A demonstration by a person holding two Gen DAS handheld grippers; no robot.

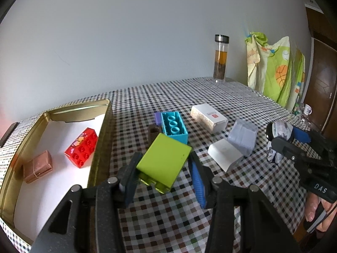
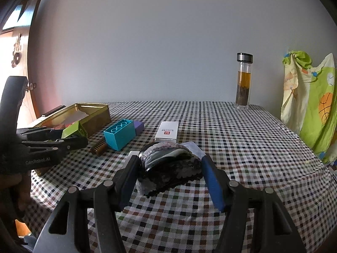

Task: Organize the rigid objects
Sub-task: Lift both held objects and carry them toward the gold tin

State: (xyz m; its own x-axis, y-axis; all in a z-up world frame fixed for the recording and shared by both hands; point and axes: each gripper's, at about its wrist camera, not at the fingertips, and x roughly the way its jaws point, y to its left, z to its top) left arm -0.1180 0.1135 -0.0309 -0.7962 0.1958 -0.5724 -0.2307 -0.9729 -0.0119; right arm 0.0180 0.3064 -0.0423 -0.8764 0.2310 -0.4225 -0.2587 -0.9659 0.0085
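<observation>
A lime green brick [image 1: 163, 162] is tilted, and my left gripper [image 1: 164, 158] is shut on it, just right of the gold tin [image 1: 105, 126]. The tin holds a red brick [image 1: 82, 147] and a copper-coloured box [image 1: 38, 166]. My right gripper [image 2: 170, 160] is shut on a black-and-grey patterned bundle [image 2: 168, 166] over the checked cloth. From the left wrist view the right gripper [image 1: 278, 135] and the bundle [image 1: 281, 127] are at the far right. The right wrist view has the left gripper [image 2: 69, 139] with the green brick [image 2: 73, 129] by the tin [image 2: 94, 116].
On the table lie an upturned teal brick [image 1: 173, 126], a purple piece [image 1: 157, 117], a brown comb-like thing [image 1: 153, 132], a white box [image 1: 208, 118] and a clear packet with a white card [image 1: 242, 137]. A tea bottle [image 1: 221, 59] stands at the back. A quilt [image 1: 276, 69] hangs right.
</observation>
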